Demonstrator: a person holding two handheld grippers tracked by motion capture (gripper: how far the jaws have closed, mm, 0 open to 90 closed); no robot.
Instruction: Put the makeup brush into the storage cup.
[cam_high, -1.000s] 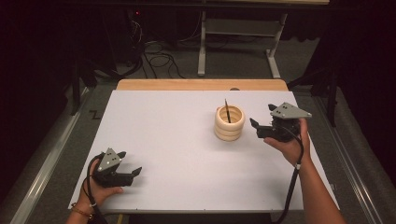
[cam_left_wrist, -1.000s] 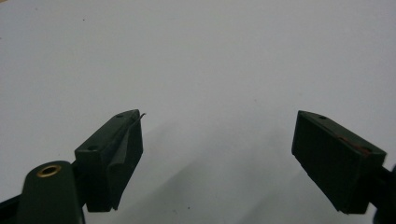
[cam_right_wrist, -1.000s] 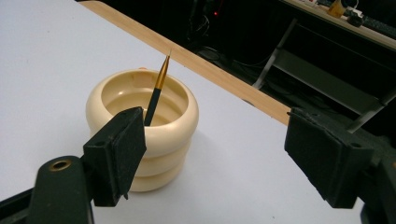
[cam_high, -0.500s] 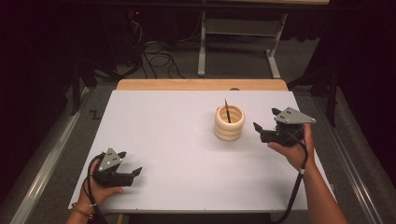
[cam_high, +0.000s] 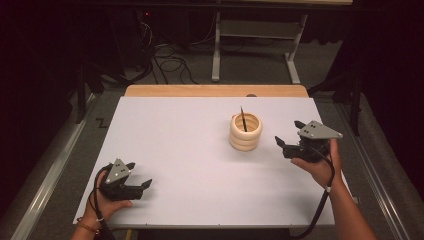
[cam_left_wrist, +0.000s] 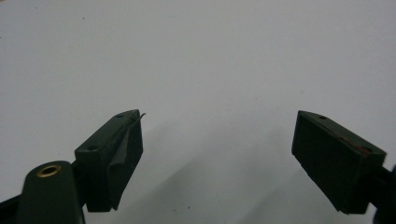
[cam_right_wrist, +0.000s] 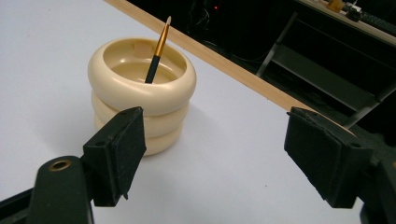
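Cream ringed holder (cam_high: 245, 132) is holding a brush (cam_high: 243, 119); right gripper (cam_high: 289, 138) at its 3 o'clock and left gripper (cam_high: 139, 177) at 7 o'clock are both gaping, released.

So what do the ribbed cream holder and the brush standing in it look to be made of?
The holder looks like glossy plastic or glazed ceramic: smooth cream bulges with soft highlights; which one isn't clear. The brush has a dark, likely painted handle, a shiny gold ferrule that looks metallic, and a pale tip, probably bristle.
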